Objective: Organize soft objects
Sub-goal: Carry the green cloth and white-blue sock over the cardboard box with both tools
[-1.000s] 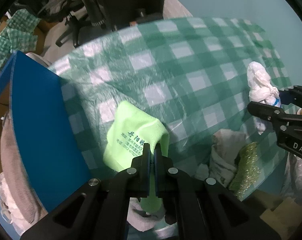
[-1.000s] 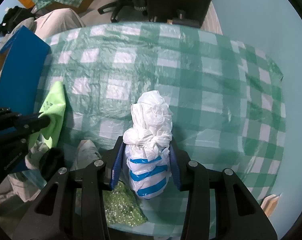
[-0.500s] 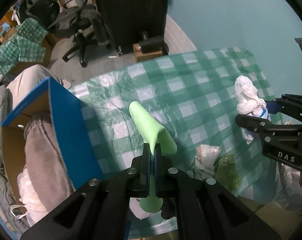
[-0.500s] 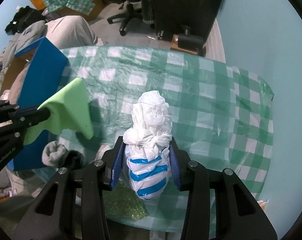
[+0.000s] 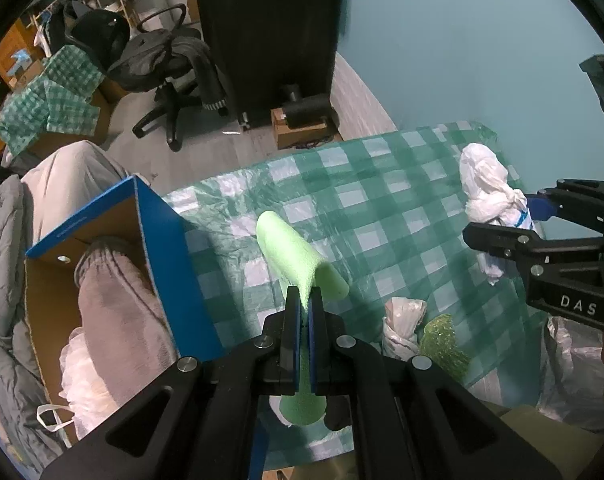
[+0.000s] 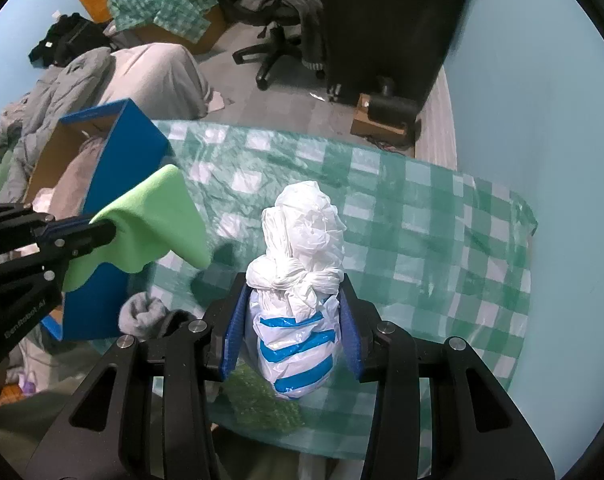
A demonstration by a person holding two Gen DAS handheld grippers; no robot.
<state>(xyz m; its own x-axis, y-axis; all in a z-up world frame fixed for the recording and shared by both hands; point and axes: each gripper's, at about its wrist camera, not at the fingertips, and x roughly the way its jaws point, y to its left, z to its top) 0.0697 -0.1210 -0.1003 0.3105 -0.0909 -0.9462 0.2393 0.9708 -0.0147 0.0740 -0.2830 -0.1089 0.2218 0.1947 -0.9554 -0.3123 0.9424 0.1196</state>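
Observation:
My left gripper (image 5: 304,300) is shut on a light green cloth (image 5: 291,250), which hangs in the air above the table's left part; the same green cloth (image 6: 153,222) shows at the left of the right wrist view. My right gripper (image 6: 291,308) is shut on a knotted white plastic bag with blue stripes (image 6: 297,280), lifted off the green checked tablecloth (image 6: 422,220). That bag (image 5: 488,196) and the right gripper (image 5: 542,220) appear at the right of the left wrist view. A blue cardboard box (image 5: 169,264) stands open at the table's left edge, holding a grey-pink garment (image 5: 117,312).
On the table's near edge lie a small white bag (image 5: 402,324), a glittery green scrubber (image 5: 442,340) and a grey sock (image 6: 141,312). Beyond the table are an office chair (image 5: 169,68), a black cabinet (image 5: 269,28) and a heap of grey clothes (image 6: 101,80). A teal wall runs along the right.
Both grippers have risen with their loads, so the table looks smaller and farther. The green cloth left the tablecloth and now hangs free. The open box came into view.

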